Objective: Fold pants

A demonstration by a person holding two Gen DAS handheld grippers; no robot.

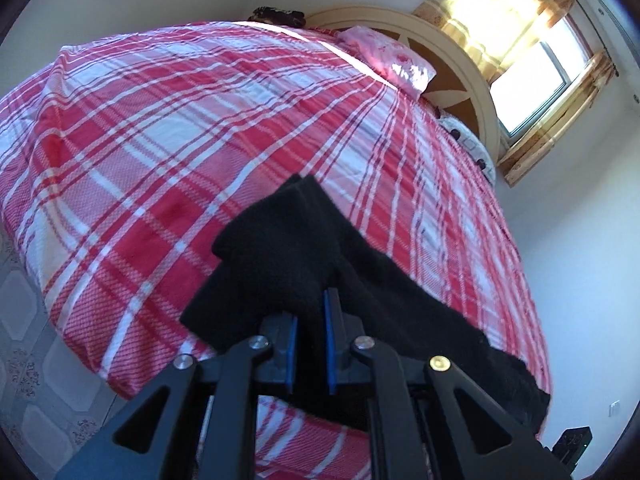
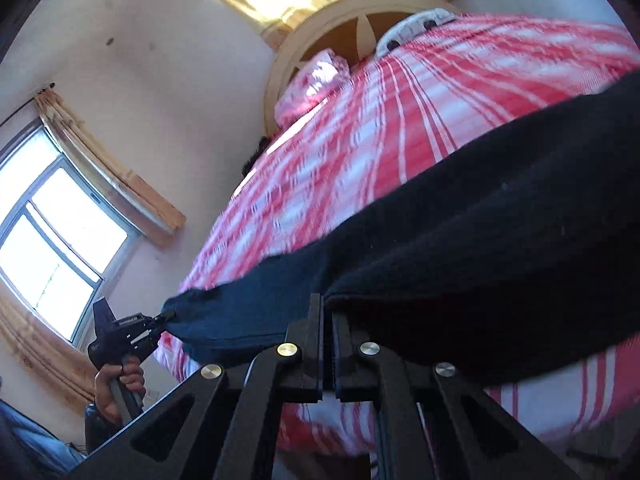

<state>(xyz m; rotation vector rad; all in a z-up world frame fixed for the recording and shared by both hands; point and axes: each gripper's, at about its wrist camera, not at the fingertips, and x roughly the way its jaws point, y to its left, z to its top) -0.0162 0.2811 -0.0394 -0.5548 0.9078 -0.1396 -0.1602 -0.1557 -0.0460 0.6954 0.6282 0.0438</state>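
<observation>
Early stage: pants (image 1: 288, 248) lifted off bed (image 1: 140, 128), both claws (image 1: 311, 320) (image 2: 327, 320) clamped on fabric; folds not yet made.

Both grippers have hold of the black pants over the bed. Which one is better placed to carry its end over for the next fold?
Probably the left gripper: it pinches a free end of the pants, with open plaid bedspread ahead. The right gripper grips mid-fabric, better suited as anchor.

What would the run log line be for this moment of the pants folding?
step: fold pants | left gripper: shut on pants | right gripper: shut on pants | pants: black, held above the plaid bed
</observation>
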